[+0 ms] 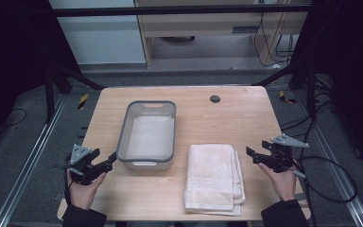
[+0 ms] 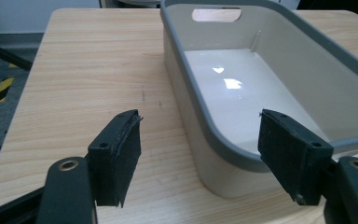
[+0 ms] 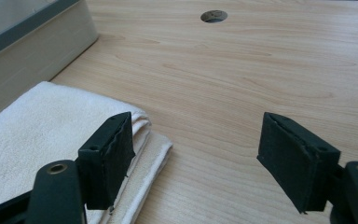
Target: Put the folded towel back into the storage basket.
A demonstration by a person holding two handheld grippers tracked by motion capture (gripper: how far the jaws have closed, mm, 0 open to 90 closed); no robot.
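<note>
A folded cream towel (image 1: 213, 178) lies on the wooden table (image 1: 246, 118) near its front edge, right of centre. An empty grey-rimmed plastic bin (image 1: 147, 135) stands to the towel's left. My left gripper (image 1: 109, 160) is open at the bin's near left corner, and in the left gripper view the bin's rim (image 2: 205, 126) passes between its jaws. My right gripper (image 1: 251, 153) is open just right of the towel. In the right gripper view the towel's edge (image 3: 144, 140) lies by the left jaw, with bare wood between the jaws.
A round cable hole (image 1: 215, 99) sits near the table's far edge. Dark frame legs and cables (image 1: 331, 175) run along the floor at both sides. A cabinet (image 1: 208, 28) stands beyond the table.
</note>
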